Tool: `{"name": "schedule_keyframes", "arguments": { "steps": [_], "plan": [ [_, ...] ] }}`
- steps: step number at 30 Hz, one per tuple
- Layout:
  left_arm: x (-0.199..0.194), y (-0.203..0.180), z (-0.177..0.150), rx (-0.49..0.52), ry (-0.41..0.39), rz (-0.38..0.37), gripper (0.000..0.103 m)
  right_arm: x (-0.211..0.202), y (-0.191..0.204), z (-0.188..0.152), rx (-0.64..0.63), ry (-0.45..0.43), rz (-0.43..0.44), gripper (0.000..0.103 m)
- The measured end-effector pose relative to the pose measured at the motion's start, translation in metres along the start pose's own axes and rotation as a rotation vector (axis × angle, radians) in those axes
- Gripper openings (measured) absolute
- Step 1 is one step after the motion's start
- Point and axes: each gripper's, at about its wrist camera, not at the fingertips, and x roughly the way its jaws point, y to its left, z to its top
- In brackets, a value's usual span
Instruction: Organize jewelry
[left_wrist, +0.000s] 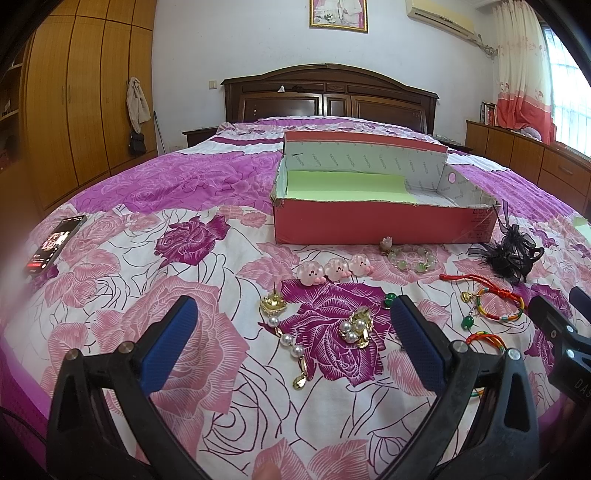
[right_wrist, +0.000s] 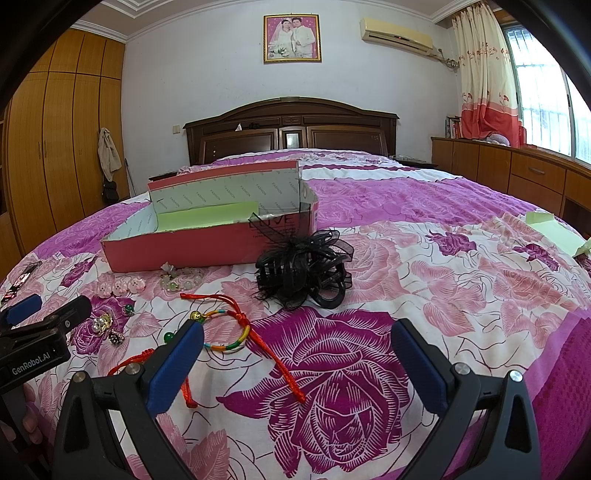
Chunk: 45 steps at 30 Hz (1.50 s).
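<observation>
Both our claws were spread wide and empty; the left gripper (left_wrist: 293, 332) hung over the pearl earrings (left_wrist: 352, 328) and the pearl chain (left_wrist: 286, 338), the right gripper (right_wrist: 297, 349) just short of the red cord bracelet (right_wrist: 225, 334); everything lay loose on the bedspread (left_wrist: 207, 387), with the pink box (left_wrist: 384, 225) just behind; we figured the soft quilt could let the pads snag fabric, or the cord drag its neighbours along.

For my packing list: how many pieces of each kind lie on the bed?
Pink pig-shaped charms: 3
Gold earrings with white pearls: 2
Green-bead drop earrings: 2
Red braided-cord bracelets: 2
Pale green bead bracelet: 1
Black ribbon hair clip: 1
Total: 11
</observation>
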Motion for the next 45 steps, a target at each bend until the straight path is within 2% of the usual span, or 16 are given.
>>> {"name": "schedule_keyframes", "arguments": {
  "steps": [39, 45],
  "plan": [
    [-0.004, -0.0025, 0.0054, 0.006, 0.003, -0.004, 0.098, 0.0002, -0.002, 0.0003, -0.003, -0.012, -0.009, 0.103],
    [-0.0026, -0.0012, 0.0086, -0.003, 0.023, -0.016, 0.098, -0.0042, -0.0045, 0.0058, 0.015, 0.001, -0.009, 0.103]
  ]
}}
